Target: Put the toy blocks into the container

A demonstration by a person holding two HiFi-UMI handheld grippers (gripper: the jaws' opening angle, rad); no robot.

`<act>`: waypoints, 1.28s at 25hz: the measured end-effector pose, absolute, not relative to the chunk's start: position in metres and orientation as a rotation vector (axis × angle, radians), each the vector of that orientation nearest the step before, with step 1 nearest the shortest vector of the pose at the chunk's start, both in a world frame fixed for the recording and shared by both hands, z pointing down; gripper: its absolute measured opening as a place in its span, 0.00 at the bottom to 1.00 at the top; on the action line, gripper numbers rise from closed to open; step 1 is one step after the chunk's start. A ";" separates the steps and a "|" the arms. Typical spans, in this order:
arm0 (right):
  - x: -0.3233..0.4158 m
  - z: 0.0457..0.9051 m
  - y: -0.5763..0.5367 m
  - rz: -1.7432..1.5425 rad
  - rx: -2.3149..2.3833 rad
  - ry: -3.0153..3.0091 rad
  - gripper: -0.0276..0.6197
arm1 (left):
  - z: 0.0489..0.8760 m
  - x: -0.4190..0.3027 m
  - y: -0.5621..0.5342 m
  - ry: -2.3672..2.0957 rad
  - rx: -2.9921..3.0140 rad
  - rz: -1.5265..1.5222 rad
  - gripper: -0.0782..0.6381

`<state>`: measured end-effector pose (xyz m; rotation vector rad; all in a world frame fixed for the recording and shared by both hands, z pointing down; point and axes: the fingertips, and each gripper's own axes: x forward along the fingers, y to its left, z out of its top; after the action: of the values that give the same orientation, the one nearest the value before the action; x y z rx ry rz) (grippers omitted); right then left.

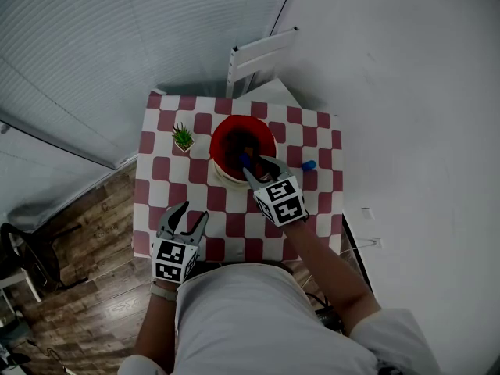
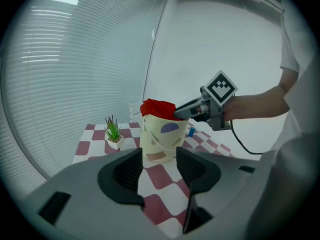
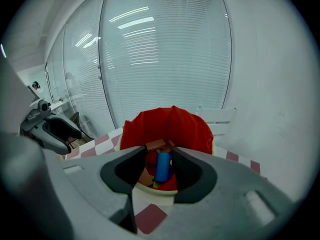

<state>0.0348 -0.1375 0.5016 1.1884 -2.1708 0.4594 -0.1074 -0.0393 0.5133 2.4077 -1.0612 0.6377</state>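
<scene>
A cream bucket [image 1: 223, 175] with a red liner [image 3: 170, 124] stands at the middle of the checkered table [image 1: 156, 178]. Several blocks lie inside it. My right gripper [image 1: 258, 163] reaches over its near rim with jaws apart. A blue cylinder block [image 3: 163, 166] shows upright in the gap between them, above the other blocks, with red liner visible on its left side. A second blue block [image 1: 308, 164] lies on the cloth right of the bucket. My left gripper [image 1: 183, 213] hovers open and empty at the table's near edge, pointing at the bucket [image 2: 160, 139].
A small potted plant [image 1: 183, 137] stands left of the bucket. A white chair [image 1: 258, 53] sits behind the table, by the white wall. Blinds cover the window on the left. Wood floor lies to the left below the table.
</scene>
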 end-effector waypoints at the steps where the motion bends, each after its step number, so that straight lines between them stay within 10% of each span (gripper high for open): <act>1: 0.035 0.501 -0.137 0.458 1.193 -2.173 0.28 | 0.513 -0.107 -0.039 -1.061 2.408 0.637 0.38; 32: 0.193 0.534 -0.074 0.570 1.529 -1.964 0.28 | 0.518 -0.033 -0.028 -0.874 2.512 0.752 0.38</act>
<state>0.1935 -0.0739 0.5344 1.5292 -1.9645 0.5702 -0.0325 -0.0284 0.5181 2.5122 -0.8741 0.7520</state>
